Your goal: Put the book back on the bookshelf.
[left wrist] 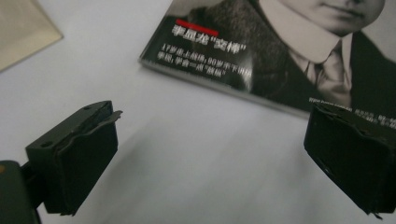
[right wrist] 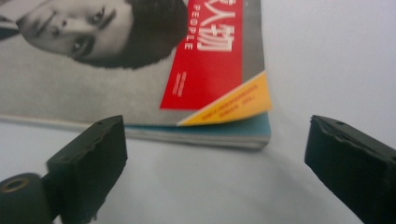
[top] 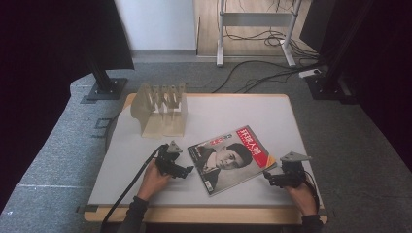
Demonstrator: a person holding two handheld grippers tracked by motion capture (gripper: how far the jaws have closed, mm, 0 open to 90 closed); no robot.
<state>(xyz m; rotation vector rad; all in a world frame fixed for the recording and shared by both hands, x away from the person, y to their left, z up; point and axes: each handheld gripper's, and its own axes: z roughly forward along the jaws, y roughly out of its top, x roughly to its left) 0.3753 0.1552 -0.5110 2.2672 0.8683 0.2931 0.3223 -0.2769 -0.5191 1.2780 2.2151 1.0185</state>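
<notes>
Down at the near edge of the table [top: 121, 160], the 2 grippers sit on either side of the magazine [top: 232, 158], which lies flat and skewed near the middle of the near half, cover up. The right gripper [top: 270, 177] is by the magazine's right corner, jaws spread wide with nothing between them; in the right gripper view that corner [right wrist: 252, 133] lies between the jaws but beyond their tips, its top cover curling up a little. The left gripper [top: 187, 170] is just beside the magazine's left edge, also wide open and empty, its far jaw showing over the cover's margin.

My worry is the grip: a flat magazine gives the jaws little to bite, so a pinch at the corner may catch just the cover and let the pages sag or tear. A push could slide it instead.

Farther back, near the far left corner, the wooden rack [top: 160, 109] has narrow slots; a floppy magazine could buckle against them or tip it.
</notes>
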